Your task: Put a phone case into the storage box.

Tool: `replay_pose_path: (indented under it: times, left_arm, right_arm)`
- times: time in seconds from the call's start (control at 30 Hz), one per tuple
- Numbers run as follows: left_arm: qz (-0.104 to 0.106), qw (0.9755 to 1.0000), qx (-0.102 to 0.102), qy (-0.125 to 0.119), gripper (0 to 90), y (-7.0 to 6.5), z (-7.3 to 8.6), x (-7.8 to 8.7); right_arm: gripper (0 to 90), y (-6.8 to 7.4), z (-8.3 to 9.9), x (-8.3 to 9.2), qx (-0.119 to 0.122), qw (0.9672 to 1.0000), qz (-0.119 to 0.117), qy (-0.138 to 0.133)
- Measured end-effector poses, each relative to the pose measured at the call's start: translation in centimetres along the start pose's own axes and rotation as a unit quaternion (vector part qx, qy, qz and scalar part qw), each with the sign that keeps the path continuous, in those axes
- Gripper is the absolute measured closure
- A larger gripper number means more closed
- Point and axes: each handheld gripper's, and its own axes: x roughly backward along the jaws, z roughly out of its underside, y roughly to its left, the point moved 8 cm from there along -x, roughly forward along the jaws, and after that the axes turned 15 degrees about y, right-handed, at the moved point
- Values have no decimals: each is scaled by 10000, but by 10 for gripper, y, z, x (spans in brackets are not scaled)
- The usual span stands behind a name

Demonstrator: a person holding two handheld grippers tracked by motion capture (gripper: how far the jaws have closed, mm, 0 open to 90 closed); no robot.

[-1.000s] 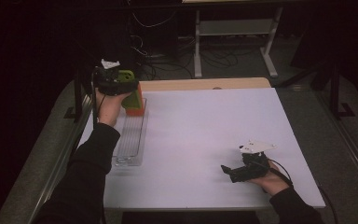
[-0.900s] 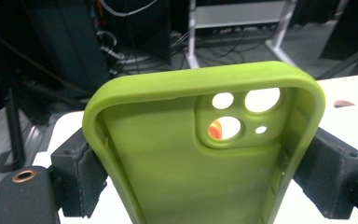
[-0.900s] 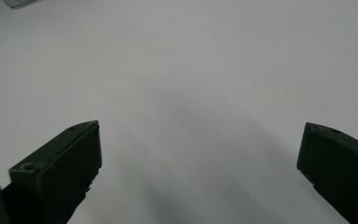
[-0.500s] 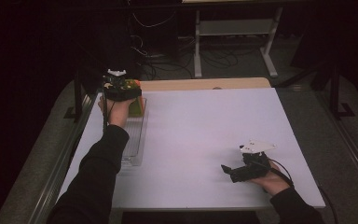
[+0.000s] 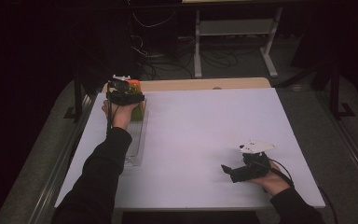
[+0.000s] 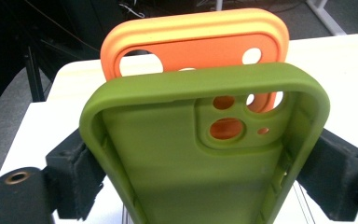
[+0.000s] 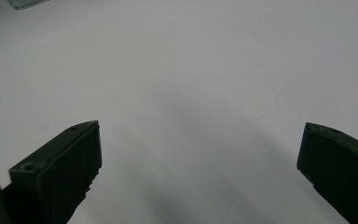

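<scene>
A green phone case point(image 6: 168, 154) stands upright between the jaws of my left gripper point(image 6: 200, 163), whose pads point(image 6: 74, 172) touch its two long edges. The jaws have just been opening slightly with the case still between them. An orange phone case point(image 6: 191, 46) stands right behind the green one. In the high view the left gripper point(image 5: 129, 99) is over the far end of a clear rack point(image 5: 137, 144), with the orange case point(image 5: 133, 86) and the green case point(image 5: 141, 112) beside it. My right gripper point(image 5: 228, 170) rests on the table near the front right, open with nothing between its fingers point(image 7: 60, 168).
The white table point(image 5: 214, 126) has a wooden strip point(image 5: 200, 84) along its far edge. Dark floor, cables and a metal stand point(image 5: 233, 28) lie beyond it. A corner of the clear rack point(image 7: 25, 3) shows at the top left of the right gripper view.
My left hand has come down with the green case, lowering it by the orange case at the rack's far end. The right hand has stayed put.
</scene>
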Motion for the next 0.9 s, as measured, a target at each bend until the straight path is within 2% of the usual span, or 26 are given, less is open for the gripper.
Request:
replay_pose_path:
  times: [0.13,0.23,0.6,0.67,0.7,0.9]
  left_arm:
    - [46,10000,-1,72,28,1,1,-2]
    - [75,10000,33,52,0,4,1,0]
    - [314,9993,-154,-117,0,5,-7,17]
    - [422,9988,-170,-160,0,4,-9,22]
    - [539,9982,-129,-247,0,1,-11,25]
    - [873,9949,-478,-153,0,-3,-9,39]
  right_arm:
    - [0,1,0,0,-21,10000,-8,19]
    - [0,0,0,0,-13,10000,-6,12]
    - [0,1,0,0,-6,10000,-13,-4]
    - [0,1,0,0,-10,10000,-15,19]
    - [0,1,0,0,-11,10000,-15,21]
    - [0,1,0,0,6,10000,-1,3]
